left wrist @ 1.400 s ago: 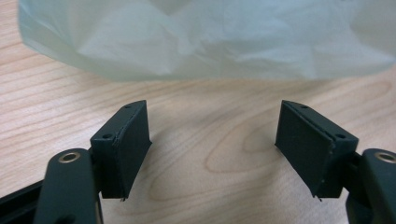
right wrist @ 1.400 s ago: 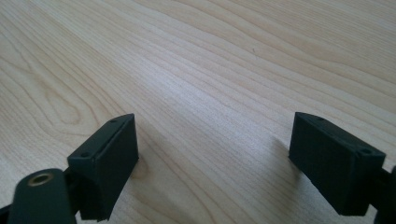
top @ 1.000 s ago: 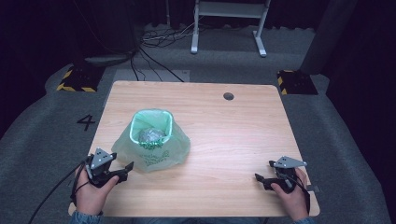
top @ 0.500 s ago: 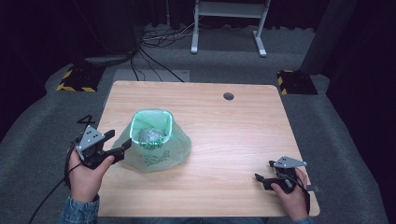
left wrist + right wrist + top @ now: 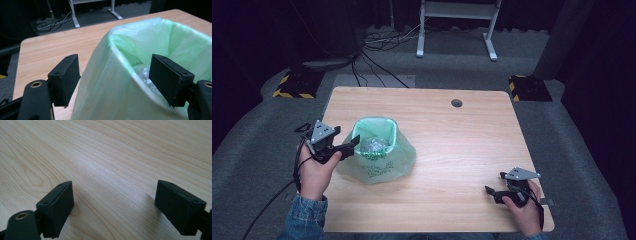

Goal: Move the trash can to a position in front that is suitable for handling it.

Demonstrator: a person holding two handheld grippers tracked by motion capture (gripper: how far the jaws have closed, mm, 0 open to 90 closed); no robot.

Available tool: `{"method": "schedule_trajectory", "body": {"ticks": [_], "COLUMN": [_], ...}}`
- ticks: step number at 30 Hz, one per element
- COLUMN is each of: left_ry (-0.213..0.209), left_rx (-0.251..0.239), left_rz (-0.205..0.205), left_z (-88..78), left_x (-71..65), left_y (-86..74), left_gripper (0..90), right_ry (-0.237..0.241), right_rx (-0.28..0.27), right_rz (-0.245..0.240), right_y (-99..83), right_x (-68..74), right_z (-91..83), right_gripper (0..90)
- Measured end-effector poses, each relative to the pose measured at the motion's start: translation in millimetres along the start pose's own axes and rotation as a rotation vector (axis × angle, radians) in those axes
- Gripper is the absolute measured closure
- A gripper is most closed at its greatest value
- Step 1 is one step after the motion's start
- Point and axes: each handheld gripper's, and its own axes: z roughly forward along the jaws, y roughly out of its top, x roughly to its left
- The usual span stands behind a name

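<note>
left gripper [image 5: 117, 82] wide open, straddling green bag [image 5: 379, 157] rim, positioned to pinch it; jaws just reopened. right gripper [image 5: 120, 207] open, empty, resting on worktop [image 5: 462, 145].

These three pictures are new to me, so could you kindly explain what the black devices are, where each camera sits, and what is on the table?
A person holds a hand-held gripper in each hand. The high view looks down on the wooden table; each other view rides on a gripper, looking along its black jaws. The left hand-held gripper is at the rim of a bin lined with a green bag, its open jaws straddling the rim without pressing; they have just been opening. Something crumpled and clear lies inside. The right hand-held gripper sits open over bare wood, holding nothing.
</note>
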Motion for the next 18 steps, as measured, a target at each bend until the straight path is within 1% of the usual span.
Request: {"method": "schedule_trajectory", "body": {"ticks": [2,3,4,5,8,9,10,11,12,13,14,15,16,18], "left_ry": [-0.009,-0.018,-0.027,-0.032,-0.058,-0.064,-0.064,-0.056,-0.056,-0.057,-0.060,-0.085,-0.085,-0.110], "left_rx": [0.009,0.017,0.033,0.048,0.057,0.060,0.060,0.070,0.070,0.071,0.061,0.048,0.048,0.040], "left_rz": [-0.020,-0.024,-0.018,-0.022,-0.033,-0.034,-0.034,-0.033,-0.033,-0.032,-0.029,-0.054,-0.054,-0.074], "left_z": [3.6,5.1,6.6,8.2,11.9,13.1,13.1,13.7,13.7,13.8,14.0,15.6,15.6,18.0], "left_x": [-2.1,-4.2,-6.4,-9.3,-17.5,-23.9,-23.9,-30.8,-30.8,-34.0,-36.7,-41.9,-41.9,-46.7], "left_y": [-1.7,-2.2,-2.3,-2.5,-2.6,-2.4,-2.4,-2.1,-2.1,-2.3,-3.2,-5.7,-5.7,-7.9], "left_gripper": [26.3,28.3,29.0,29.0,32.1,32.6,31.0,29.5,28.8,28.8,28.9,28.9,28.8,28.9], "right_ry": [0.000,0.000,0.000,0.000,0.000,0.000,0.000,0.000,0.000,0.000,0.000,0.000,0.000,0.000], "right_rx": [0.000,0.000,0.000,0.000,0.000,0.000,0.000,0.000,0.000,0.000,0.000,0.000,0.000,0.000], "right_rz": [0.000,0.000,0.000,0.000,0.000,0.000,0.000,0.000,0.000,0.000,0.000,0.000,0.000,0.000], "right_y": [0.0,0.0,0.0,0.0,0.0,0.0,0.0,0.0,0.0,0.0,0.0,0.0,0.0,0.0], "right_x": [0.0,0.0,0.0,0.0,0.0,0.0,0.0,0.0,0.0,0.0,0.0,0.0,0.0,0.0], "right_z": [0.0,0.0,0.0,0.0,0.0,0.0,0.0,0.0,0.0,0.0,0.0,0.0,0.0,0.0], "right_gripper": [15.6,15.6,15.6,15.6,15.6,15.6,15.6,15.6,15.6,15.6,15.6,15.6,15.6,15.6]}}
